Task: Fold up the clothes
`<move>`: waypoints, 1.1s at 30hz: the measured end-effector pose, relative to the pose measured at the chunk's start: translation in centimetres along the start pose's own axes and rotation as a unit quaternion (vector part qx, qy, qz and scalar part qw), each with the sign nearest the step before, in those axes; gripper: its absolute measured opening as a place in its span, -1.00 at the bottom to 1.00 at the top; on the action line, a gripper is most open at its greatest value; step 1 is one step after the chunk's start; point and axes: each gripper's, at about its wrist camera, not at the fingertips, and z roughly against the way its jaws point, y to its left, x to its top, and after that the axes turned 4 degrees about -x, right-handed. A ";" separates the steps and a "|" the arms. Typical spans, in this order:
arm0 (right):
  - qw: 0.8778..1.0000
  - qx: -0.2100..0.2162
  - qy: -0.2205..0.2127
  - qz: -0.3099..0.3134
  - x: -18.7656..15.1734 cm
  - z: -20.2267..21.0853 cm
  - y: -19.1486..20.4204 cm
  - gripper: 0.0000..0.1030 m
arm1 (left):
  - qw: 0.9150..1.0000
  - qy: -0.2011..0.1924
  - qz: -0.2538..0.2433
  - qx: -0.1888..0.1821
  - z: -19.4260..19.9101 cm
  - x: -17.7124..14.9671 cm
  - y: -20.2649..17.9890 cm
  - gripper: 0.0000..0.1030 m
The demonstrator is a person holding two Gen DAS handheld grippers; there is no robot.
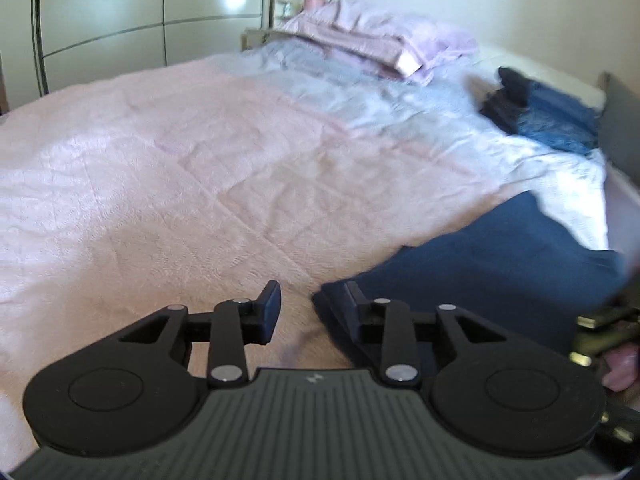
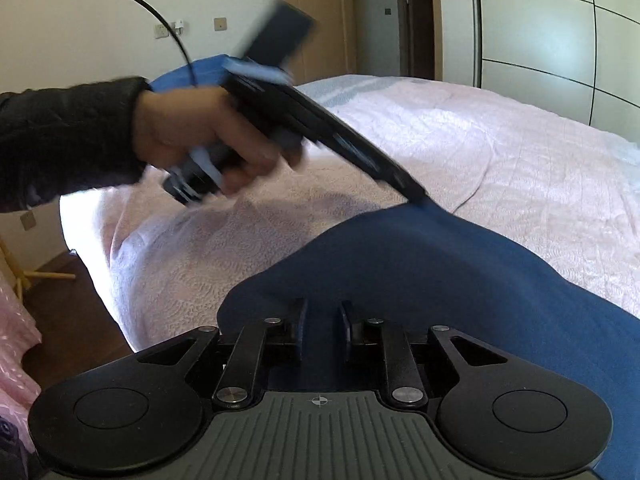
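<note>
Soft, limp navy garment (image 2: 440,280) on the bed (image 1: 200,160): left tool (image 1: 308,312) open at its corner, right tool (image 2: 320,328) parted over its edge.

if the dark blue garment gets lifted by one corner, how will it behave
Probably floppy: the dark blue garment drapes in soft folds over the bed, so the rest would likely hang and trail. It looks light and thin, lying flat in layers by the left hand-held gripper. Sliding seems limited; the quilted bedspread looks textured.

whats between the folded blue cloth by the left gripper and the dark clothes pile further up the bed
Only bare bedspread lies between the blue cloth and the clothes pile, seen in the left wrist view.
</note>
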 end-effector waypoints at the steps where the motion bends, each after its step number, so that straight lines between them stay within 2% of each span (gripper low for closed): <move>1: 1.000 -0.002 -0.002 0.001 -0.1 -0.1 0.1 -0.62 | 1.000 0.000 -0.013 -0.025 1.2 -0.5 -1.0 -0.46; 4: 1.000 -0.012 -0.014 -0.009 -0.3 -0.4 0.4 -0.62 | 0.994 0.026 -0.056 -0.085 2.4 -2.8 -4.6 -0.50; 5: 1.000 -0.016 -0.018 -0.013 -0.4 -0.5 0.5 -0.62 | 0.993 0.038 -0.070 -0.087 2.2 -3.8 -5.8 -0.50; 7: 0.999 -0.020 -0.025 -0.010 -0.6 -0.4 0.8 -0.62 | 0.994 0.040 -0.088 -0.059 1.3 -5.6 -7.1 -0.50; 10: 0.999 -0.034 -0.024 0.008 -1.1 1.3 0.8 -0.59 | 0.997 0.031 -0.024 -0.066 0.7 -5.8 -5.7 -0.49; 12: 0.998 -0.058 -0.031 -0.004 -2.8 3.5 -0.3 -0.29 | 0.997 0.032 -0.029 -0.065 0.6 -5.7 -5.7 -0.49; 13: 0.997 -0.069 -0.034 -0.011 -3.9 4.6 -0.9 -0.25 | 0.997 0.033 -0.034 -0.064 0.6 -5.7 -5.8 -0.49; 16: 0.993 -0.106 -0.040 -0.033 -7.2 7.9 -2.8 -0.23 | 0.997 0.034 -0.046 -0.061 0.6 -5.8 -6.3 -0.49; 22: 0.980 -0.171 -0.019 -0.103 -12.9 11.9 -5.9 -0.22 | 0.997 0.036 -0.054 -0.050 0.5 -5.7 -6.8 -0.49; 25: 0.974 -0.179 -0.017 -0.139 -13.2 13.2 -6.0 -0.22 | 0.997 0.037 -0.059 -0.041 1.0 -5.4 -7.2 -0.49; 29: 0.969 -0.181 -0.066 -0.156 -11.4 15.1 -4.9 -0.22 | 0.997 0.019 -0.062 -0.034 2.8 -4.4 -7.9 -0.51; 31: 0.965 -0.181 -0.093 -0.167 -10.7 15.4 -5.0 -0.22 | 0.997 0.007 -0.064 -0.043 3.4 -3.7 -8.6 -0.52; 33: 0.961 -0.182 -0.108 -0.178 -10.2 14.9 -5.4 -0.22 | 0.996 0.014 -0.075 -0.050 2.9 -3.4 -9.5 -0.51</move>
